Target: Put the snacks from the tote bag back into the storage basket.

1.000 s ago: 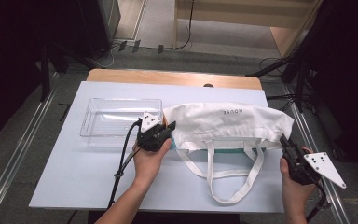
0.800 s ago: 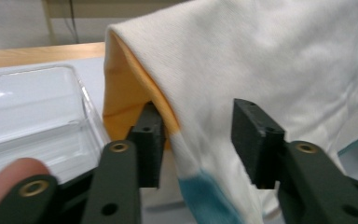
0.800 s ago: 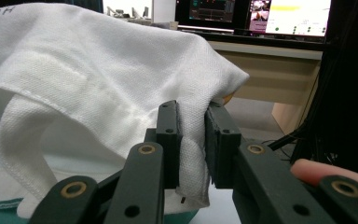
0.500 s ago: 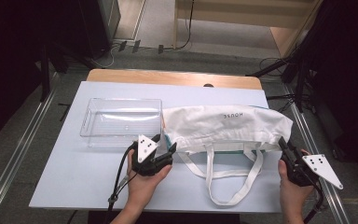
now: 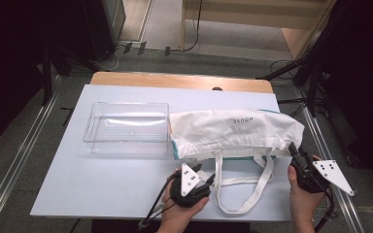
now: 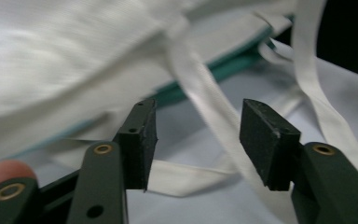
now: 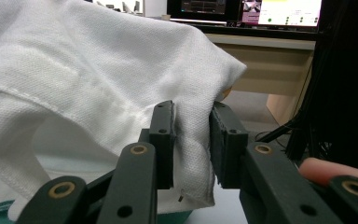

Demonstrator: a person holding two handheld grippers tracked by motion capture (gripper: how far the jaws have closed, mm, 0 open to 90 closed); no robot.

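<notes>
High view: tote bag lay toward table's right edge, clear bin beside it. Left gripper view: left gripper gaped open round a strap. Right gripper view: right gripper pinched bag's corner; thin bite, cloth could slip out.

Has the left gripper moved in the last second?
Yes. The left gripper has pulled back from the clear bin toward the table's near edge, now by the tote bag's handles.
</notes>
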